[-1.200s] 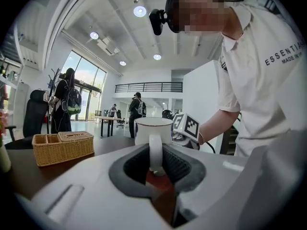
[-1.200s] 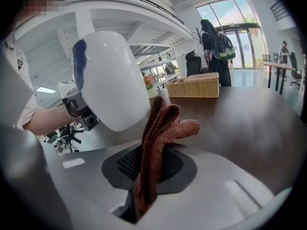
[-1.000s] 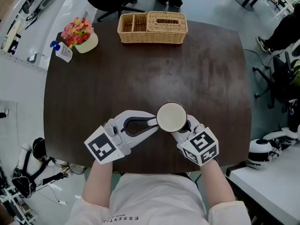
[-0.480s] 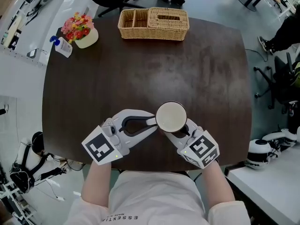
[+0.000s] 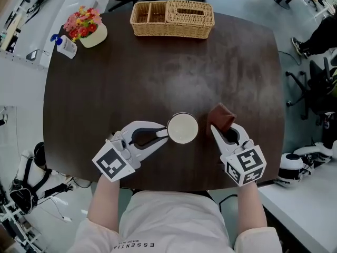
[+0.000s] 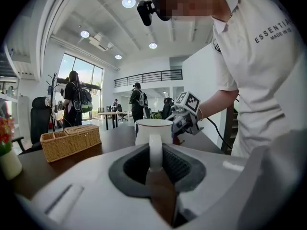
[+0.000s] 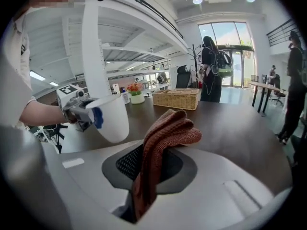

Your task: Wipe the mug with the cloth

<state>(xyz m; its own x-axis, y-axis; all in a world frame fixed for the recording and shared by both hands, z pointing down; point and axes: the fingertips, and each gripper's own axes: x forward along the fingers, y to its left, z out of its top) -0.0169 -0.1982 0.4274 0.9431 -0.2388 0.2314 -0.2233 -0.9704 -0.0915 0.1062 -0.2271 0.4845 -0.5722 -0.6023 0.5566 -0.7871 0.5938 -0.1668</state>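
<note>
Gripping one white mug (image 5: 182, 128) by its handle, the left tool (image 5: 165, 134) sits nearest, by the front edge of a dark, rounded surface (image 5: 158, 78). Its two jaws are clamped on that handle. Just beside it, clear of the mug, the right tool (image 5: 225, 131) pinches one folded reddish-brown cloth (image 5: 221, 116), which sticks out past its jaws. Each tool carries one marker cube, two in all, and one person in a white shirt holds both. At the far edge sits one wicker basket (image 5: 172, 19). At the far left corner stand one pot of flowers (image 5: 84, 29) and one small bottle (image 5: 60, 45).
</note>
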